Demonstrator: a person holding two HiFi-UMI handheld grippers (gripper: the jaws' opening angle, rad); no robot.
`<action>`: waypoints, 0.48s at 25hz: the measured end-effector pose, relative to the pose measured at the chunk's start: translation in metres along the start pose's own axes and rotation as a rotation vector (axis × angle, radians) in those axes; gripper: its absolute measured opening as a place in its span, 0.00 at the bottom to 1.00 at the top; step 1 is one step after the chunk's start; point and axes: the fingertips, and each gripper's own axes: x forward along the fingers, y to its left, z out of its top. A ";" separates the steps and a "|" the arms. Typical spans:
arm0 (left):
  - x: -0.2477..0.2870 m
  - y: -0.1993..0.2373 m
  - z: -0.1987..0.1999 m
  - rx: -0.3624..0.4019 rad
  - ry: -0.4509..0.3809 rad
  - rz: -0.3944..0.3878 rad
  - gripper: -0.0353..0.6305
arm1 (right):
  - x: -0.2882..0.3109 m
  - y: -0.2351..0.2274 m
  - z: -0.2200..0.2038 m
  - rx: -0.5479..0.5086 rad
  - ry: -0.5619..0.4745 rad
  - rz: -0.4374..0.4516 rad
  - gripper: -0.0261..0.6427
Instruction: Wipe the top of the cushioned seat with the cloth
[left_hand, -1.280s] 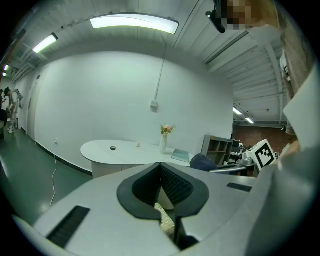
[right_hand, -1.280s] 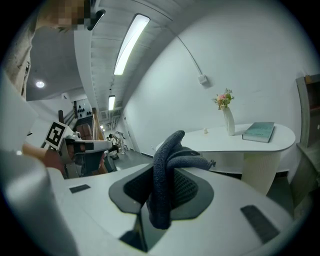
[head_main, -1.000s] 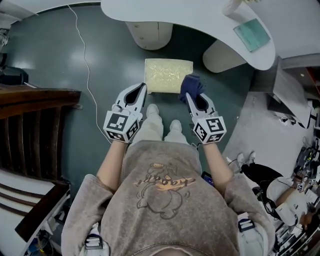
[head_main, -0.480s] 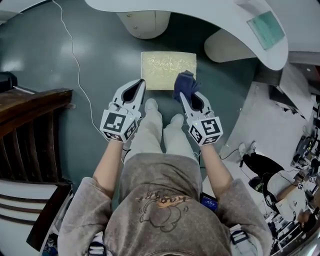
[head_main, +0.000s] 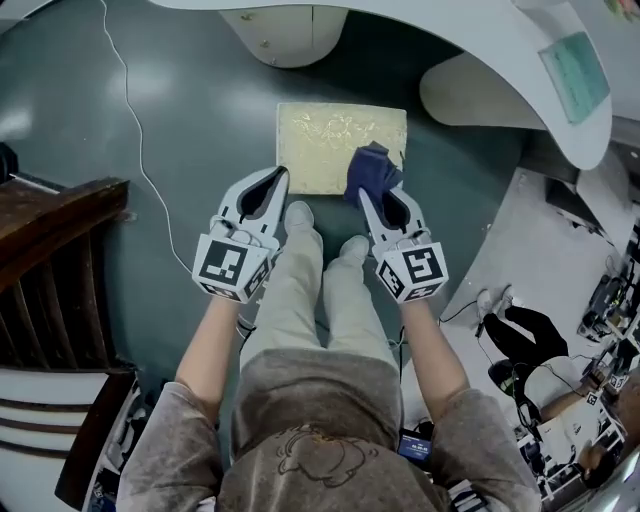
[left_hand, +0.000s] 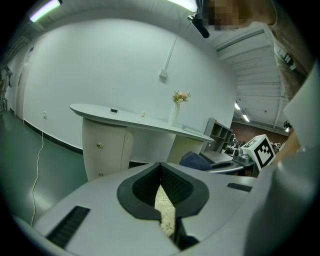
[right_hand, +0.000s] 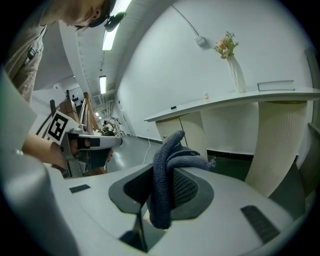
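The seat (head_main: 325, 140) is a flat pad, pale yellow, with a faint leafy pattern on top. It is a rectangle. In the head view its long side runs from left to right, and its short side points away from the person. It sits low on the green floor (head_main: 170, 120), just past the person's shoes (head_main: 298, 214). Its far edge is near the foot of the white desk (head_main: 480, 40).

The cloth (head_main: 370, 176) is dark blue and soft. It is bunched up in a lump with folds. It is at the near right corner of the seat. From above I cannot tell whether it touches the pad.

The right claw (head_main: 384, 198) is clamped on the cloth. In the right gripper view the cloth (right_hand: 167, 170) is pinched between the two dark pads. One end hangs down and the other sticks up and flops over to the right. The right claw points away from the person, toward the seat.

The left claw (head_main: 272, 184) is closed, with its tips together, and it holds nothing. It is at the near left corner of the seat and points the same way as the right one. In the left gripper view a thin strip of the yellow seat (left_hand: 165, 206) shows through the slit between the pads.
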 end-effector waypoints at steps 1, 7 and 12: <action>0.005 0.003 -0.004 0.000 0.003 -0.003 0.08 | 0.007 -0.004 -0.002 0.003 0.002 0.002 0.19; 0.029 0.017 -0.033 -0.008 0.015 -0.009 0.08 | 0.052 -0.019 -0.017 -0.008 0.040 0.067 0.19; 0.048 0.015 -0.043 -0.027 0.025 -0.002 0.08 | 0.082 -0.037 -0.017 -0.013 0.062 0.114 0.19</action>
